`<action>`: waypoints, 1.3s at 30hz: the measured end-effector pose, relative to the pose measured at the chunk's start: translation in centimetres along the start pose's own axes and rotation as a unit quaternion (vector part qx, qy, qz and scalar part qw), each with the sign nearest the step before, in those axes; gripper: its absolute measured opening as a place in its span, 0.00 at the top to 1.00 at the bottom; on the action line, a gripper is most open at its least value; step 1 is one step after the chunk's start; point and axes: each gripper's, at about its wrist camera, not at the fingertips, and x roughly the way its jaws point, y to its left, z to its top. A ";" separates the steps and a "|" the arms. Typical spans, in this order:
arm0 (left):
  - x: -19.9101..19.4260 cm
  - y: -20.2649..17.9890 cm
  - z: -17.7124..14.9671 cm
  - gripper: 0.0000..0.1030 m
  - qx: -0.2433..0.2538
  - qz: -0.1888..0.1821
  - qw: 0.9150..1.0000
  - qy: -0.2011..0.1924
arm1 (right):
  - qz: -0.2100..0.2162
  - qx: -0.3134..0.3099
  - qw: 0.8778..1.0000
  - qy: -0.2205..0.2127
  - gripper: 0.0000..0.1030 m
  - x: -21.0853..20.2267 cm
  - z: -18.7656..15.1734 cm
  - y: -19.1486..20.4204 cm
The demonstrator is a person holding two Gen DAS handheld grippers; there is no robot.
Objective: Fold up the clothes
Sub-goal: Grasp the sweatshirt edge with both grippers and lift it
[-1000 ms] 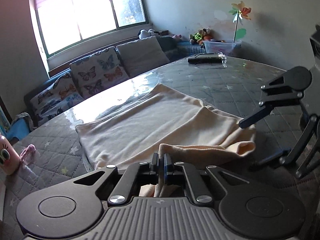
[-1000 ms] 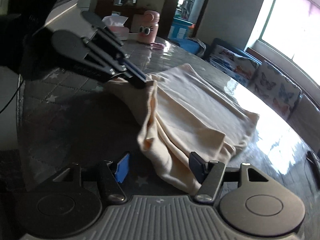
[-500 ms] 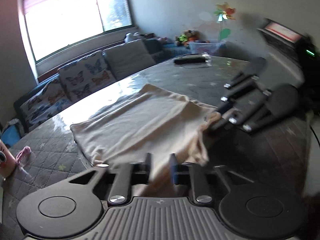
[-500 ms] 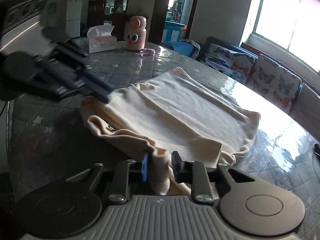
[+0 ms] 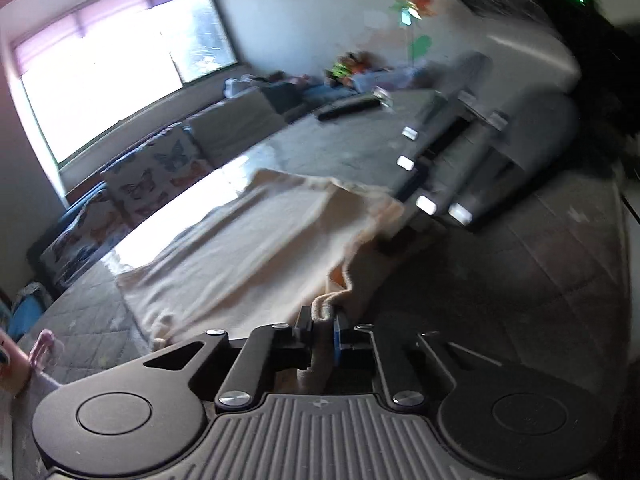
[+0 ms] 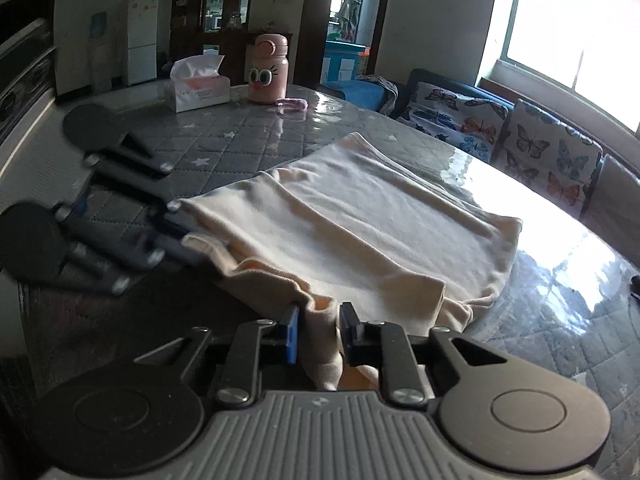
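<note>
On the left, my left gripper (image 5: 322, 330) was clenched on the near hem of the cream garment (image 5: 256, 256); a rolled lip of cloth stood up between its two fingers, pinched tight. From that pinch the fabric ran away from me, lifted at the near edge and sagging down onto the quilted table (image 5: 540, 280). The left wrist view was smeared with motion, so I could not read the finer creases there.

Further right, my right gripper (image 6: 318, 334) had a wad of the same near edge between its fingers. The fingers stood a little apart with the bunched cloth filling the gap, so I judged it gripped rather than loose. In that view the left gripper showed at the garment's other near corner, with the hem strung between the two holds.

The garment (image 6: 360, 232) itself lay mostly flat in the middle of the table, already doubled: a second layer showed beneath at the right edge and near the front, and the outline was roughly rectangular. Its far edge rested on the glossy strip of table toward the sofa.

As I judged it, at least one fold was in the cloth, and with both near corners held up, another fold was under way. What remained was carrying that edge over, laying it down square, and smoothing the ridges across the top.
</note>
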 end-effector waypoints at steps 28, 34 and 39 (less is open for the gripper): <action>-0.8 0.4 -1.2 0.46 0.009 0.047 0.999 0.015 | 0.000 0.064 0.998 -0.026 0.88 -0.1 1.6 -2.2; 0.4 0.8 -1.4 0.73 0.024 0.059 0.997 0.031 | -0.007 0.064 0.997 -0.037 0.88 -0.5 2.1 -2.0; -0.7 1.7 -1.5 0.93 0.016 0.054 0.998 0.029 | -0.006 0.060 0.997 -0.047 0.89 -1.1 1.9 -1.4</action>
